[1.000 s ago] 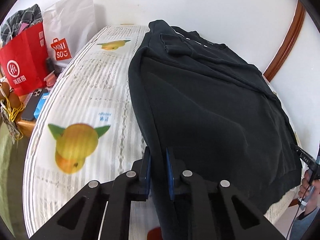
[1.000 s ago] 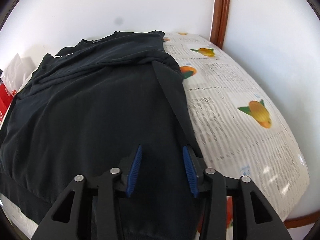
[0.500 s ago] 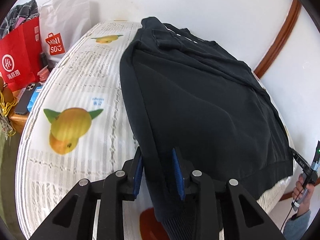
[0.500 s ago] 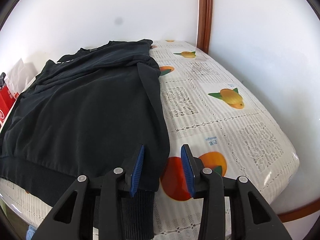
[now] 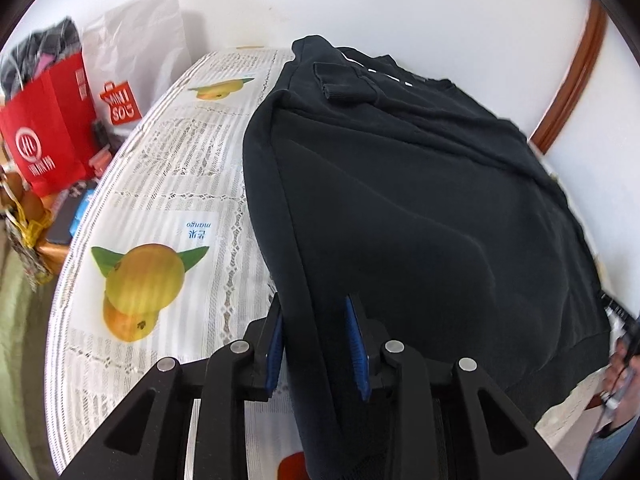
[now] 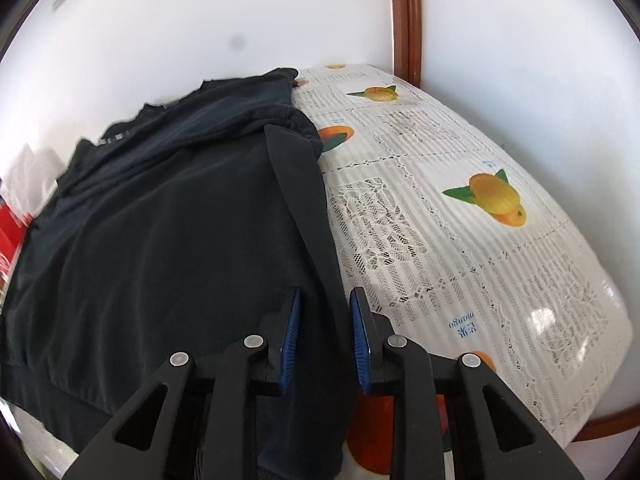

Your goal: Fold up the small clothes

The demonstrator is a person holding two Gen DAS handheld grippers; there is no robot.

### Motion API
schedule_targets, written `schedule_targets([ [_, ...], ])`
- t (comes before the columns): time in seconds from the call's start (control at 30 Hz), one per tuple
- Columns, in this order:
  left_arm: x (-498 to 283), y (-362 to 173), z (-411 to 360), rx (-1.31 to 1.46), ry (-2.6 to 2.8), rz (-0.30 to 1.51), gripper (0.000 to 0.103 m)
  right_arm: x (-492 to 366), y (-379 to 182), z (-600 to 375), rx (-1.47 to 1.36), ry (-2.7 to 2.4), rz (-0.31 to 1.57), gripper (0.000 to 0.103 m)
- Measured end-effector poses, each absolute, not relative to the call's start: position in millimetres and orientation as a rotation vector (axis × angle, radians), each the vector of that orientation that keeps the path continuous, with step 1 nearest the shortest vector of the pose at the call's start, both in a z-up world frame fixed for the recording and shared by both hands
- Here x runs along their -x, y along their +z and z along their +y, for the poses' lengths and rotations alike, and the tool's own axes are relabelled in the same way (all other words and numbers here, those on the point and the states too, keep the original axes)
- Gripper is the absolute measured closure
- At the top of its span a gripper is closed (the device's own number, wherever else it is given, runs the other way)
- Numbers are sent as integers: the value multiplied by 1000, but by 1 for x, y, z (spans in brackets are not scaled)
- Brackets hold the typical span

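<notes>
Left wrist view: black sweatshirt (image 5: 420,208) spread across my table (image 5: 168,184), sleeves already folded inward, left tool (image 5: 316,344) and right tool (image 6: 324,336) each parted astride a bottom corner at lower centre of frame, unclamped; hem-to-collar fold I judge outstanding.

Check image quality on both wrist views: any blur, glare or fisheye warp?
Left wrist view: motion blur smears the red bag and the sweatshirt edge at right; the wall trim bows. Right wrist view: sharper near the centre, glare patch on the tablecloth, sweatshirt's far left edge blurred; dark vignette rings both.
</notes>
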State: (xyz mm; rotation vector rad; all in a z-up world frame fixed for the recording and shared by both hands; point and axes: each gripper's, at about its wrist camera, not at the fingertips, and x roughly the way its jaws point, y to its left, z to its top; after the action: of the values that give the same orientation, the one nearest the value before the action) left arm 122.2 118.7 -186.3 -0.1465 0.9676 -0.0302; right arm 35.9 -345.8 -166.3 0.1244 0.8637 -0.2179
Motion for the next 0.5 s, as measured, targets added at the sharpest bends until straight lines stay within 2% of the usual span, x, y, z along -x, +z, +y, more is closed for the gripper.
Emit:
schedule_targets([
  [0.5, -106, -187, 110, 96, -41, 935, 73, -38, -165, -344, -117, -214, 899, 77],
])
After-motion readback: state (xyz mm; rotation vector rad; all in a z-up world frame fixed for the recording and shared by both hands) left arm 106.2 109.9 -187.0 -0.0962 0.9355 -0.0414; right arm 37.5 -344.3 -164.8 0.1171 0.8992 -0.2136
